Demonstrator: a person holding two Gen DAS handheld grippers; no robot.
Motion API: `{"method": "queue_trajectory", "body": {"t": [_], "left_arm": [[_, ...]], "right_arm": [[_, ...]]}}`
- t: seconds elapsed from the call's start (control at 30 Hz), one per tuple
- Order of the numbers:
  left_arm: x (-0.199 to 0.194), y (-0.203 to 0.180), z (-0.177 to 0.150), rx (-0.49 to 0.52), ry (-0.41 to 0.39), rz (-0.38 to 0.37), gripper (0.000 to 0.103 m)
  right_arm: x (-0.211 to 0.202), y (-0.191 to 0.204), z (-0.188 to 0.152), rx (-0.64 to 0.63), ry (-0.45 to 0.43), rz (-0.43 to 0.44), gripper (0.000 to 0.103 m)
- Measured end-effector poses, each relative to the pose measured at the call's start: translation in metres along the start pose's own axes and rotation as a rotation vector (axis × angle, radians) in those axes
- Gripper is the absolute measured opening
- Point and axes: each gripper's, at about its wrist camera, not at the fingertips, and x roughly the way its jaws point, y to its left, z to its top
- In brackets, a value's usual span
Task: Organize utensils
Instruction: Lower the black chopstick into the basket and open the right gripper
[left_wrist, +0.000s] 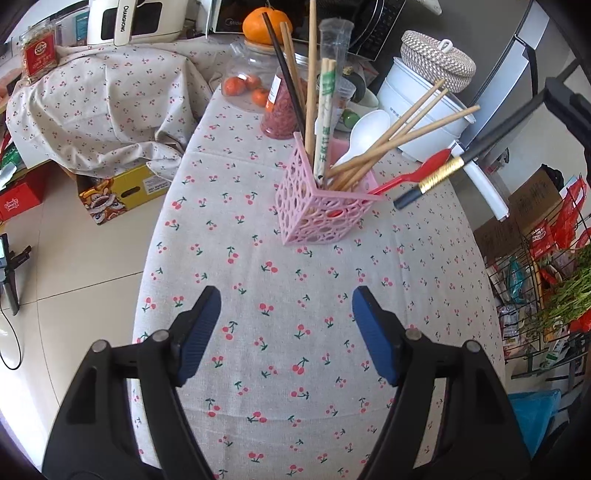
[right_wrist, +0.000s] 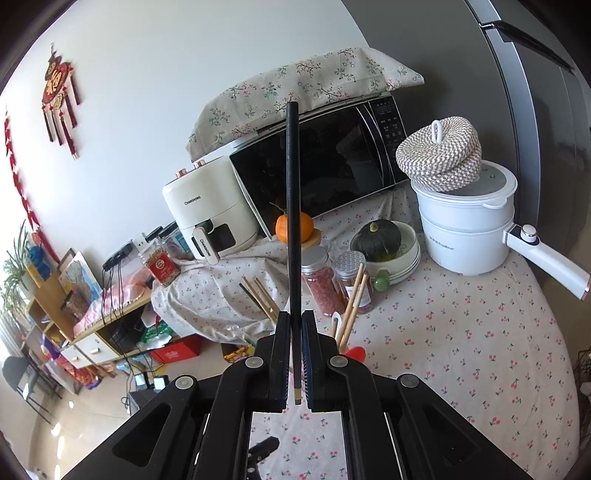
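Observation:
A pink lattice utensil holder (left_wrist: 325, 206) stands on the cherry-print tablecloth (left_wrist: 295, 332). It holds several wooden chopsticks (left_wrist: 391, 136), a black chopstick (left_wrist: 284, 66), a white spoon (left_wrist: 364, 131) and a red spoon (left_wrist: 413, 171). My left gripper (left_wrist: 286, 332) is open and empty, in front of the holder. My right gripper (right_wrist: 294, 321) is shut on a black chopstick (right_wrist: 292, 206) that points forward over the holder. That chopstick, with its gold band, shows in the left wrist view (left_wrist: 443, 171) at the holder's right.
Behind the holder stand jars (left_wrist: 280, 107), a glass jar of oranges (left_wrist: 251, 81), a white electric pot (right_wrist: 465, 229) with a woven basket (right_wrist: 439, 151), a squash in a bowl (right_wrist: 380, 240), a microwave (right_wrist: 332, 162) and an air fryer (right_wrist: 207, 214). A wire rack (left_wrist: 535, 295) stands at the right.

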Motion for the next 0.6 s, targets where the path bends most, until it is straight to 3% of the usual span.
{"method": "queue_trajectory", "body": {"t": [0.27, 0.6], "left_arm": [[-0.004, 0.012, 0.007, -0.020, 0.007, -0.014, 0.074], [0.004, 0.018, 0.010, -0.023, 0.022, 0.035, 0.075]], "right_arm": [[0.058, 0.016, 0.011, -0.095, -0.050, -0.130, 0.006], [0.109, -0.006, -0.004, -0.032, -0.023, -0.136, 0.007]]}}
